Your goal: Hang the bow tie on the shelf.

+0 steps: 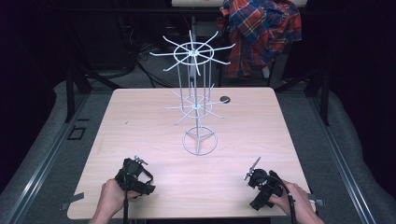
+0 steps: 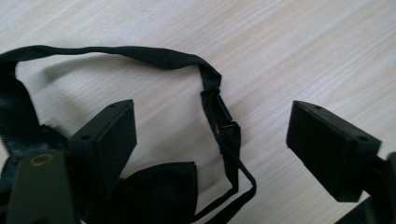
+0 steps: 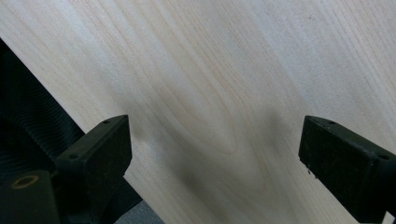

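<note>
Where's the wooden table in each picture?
High view: the table fills the middle, with the wire rack standing on it.
Left gripper view: its pale wood lies under the black strap, which sits between the open jaws of the left gripper.
Right gripper view: its wood runs behind the right gripper, and the table's edge cuts across the lower left.
Shared landmark: the pale wood grain.

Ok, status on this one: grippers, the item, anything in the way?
Left gripper open over black bow tie, strap loose on table. Right gripper open, nothing between jaws. Wire rack stands mid-table, well clear.
</note>
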Motion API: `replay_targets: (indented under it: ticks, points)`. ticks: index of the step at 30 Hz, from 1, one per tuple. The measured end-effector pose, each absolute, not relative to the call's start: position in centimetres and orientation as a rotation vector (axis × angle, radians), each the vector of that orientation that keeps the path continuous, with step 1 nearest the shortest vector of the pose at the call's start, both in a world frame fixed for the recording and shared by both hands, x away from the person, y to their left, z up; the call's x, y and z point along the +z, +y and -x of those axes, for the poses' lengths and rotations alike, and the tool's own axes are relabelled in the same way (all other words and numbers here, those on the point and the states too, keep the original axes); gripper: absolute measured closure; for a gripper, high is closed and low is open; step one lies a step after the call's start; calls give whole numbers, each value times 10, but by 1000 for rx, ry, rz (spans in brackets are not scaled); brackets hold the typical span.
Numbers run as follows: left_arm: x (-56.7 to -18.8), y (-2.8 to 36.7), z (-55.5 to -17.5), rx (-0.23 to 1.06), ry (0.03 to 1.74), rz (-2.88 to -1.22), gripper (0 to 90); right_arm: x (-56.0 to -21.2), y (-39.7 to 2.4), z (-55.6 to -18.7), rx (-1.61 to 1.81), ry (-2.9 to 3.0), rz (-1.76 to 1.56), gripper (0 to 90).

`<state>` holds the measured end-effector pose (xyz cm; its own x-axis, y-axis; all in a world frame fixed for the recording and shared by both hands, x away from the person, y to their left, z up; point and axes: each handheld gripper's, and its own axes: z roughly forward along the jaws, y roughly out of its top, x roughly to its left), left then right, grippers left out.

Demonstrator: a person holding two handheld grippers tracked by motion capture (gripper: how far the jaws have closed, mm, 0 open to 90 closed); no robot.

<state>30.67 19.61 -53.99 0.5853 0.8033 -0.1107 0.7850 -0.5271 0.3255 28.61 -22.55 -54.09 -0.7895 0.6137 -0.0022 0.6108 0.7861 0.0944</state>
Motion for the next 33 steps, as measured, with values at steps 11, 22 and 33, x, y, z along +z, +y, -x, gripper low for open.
replay_targets:
  ticks: [11,22,33]
  points:
    - [-542,196,-306,49,1284,-2515,575,-540,-226,-286,128,2937,-1005,92]
    - [-540,198,-304,72,1277,-2525,848,-539,-226,-286,120,2935,-979,93]
    - [-529,205,-303,118,1269,-2459,860,-540,-226,-285,140,2927,-992,93]
